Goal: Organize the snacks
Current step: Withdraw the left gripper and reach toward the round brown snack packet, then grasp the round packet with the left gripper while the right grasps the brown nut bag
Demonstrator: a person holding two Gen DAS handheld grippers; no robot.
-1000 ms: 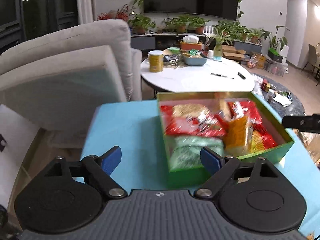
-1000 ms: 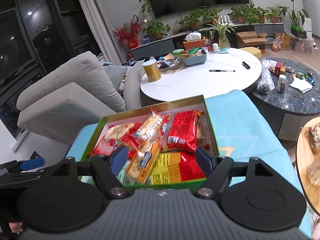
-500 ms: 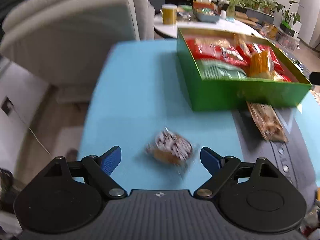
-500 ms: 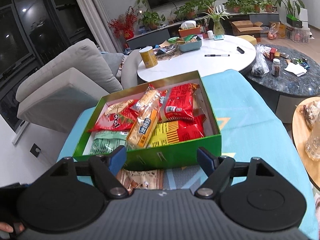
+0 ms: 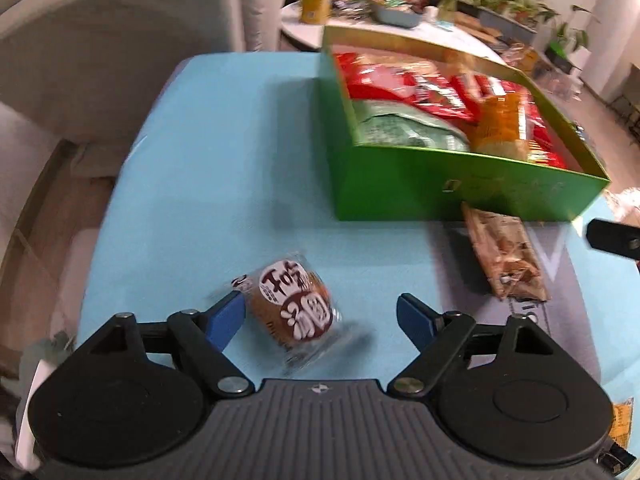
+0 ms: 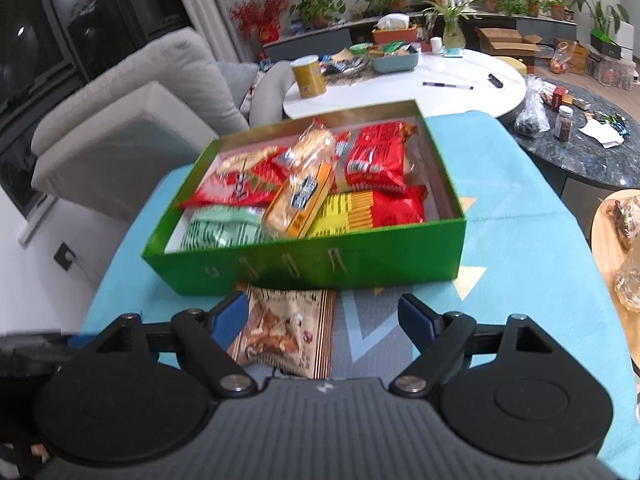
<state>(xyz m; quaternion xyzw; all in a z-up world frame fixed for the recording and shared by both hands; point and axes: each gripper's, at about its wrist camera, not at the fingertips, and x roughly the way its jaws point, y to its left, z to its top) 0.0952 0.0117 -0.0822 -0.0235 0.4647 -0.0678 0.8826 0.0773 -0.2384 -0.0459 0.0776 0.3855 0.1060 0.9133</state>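
A round brown cake in a clear wrapper (image 5: 294, 308) lies on the blue cloth between the blue pads of my left gripper (image 5: 320, 314), nearer the left pad. That gripper's jaws are closing, and the right pad stands clear of the cake. A brown nut packet (image 6: 284, 328) lies in front of the green box (image 6: 360, 260), under my right gripper (image 6: 324, 314) and by its left finger. The right jaws are opening and grip nothing. The green box (image 5: 440, 184) holds several red, green and yellow snack bags. The nut packet (image 5: 506, 256) also shows in the left wrist view.
The blue cloth (image 5: 224, 152) covers the low table. A grey sofa (image 6: 132, 112) stands to the left. Behind the box is a white round table (image 6: 440, 80) with a yellow can (image 6: 308, 76). A dark marble table (image 6: 592, 148) and a wooden board (image 6: 616, 248) sit at the right.
Both grippers dropped and tipped downward. The left one swung off the box down over the round cake and narrowed. The nut packet now lies under the right jaws.
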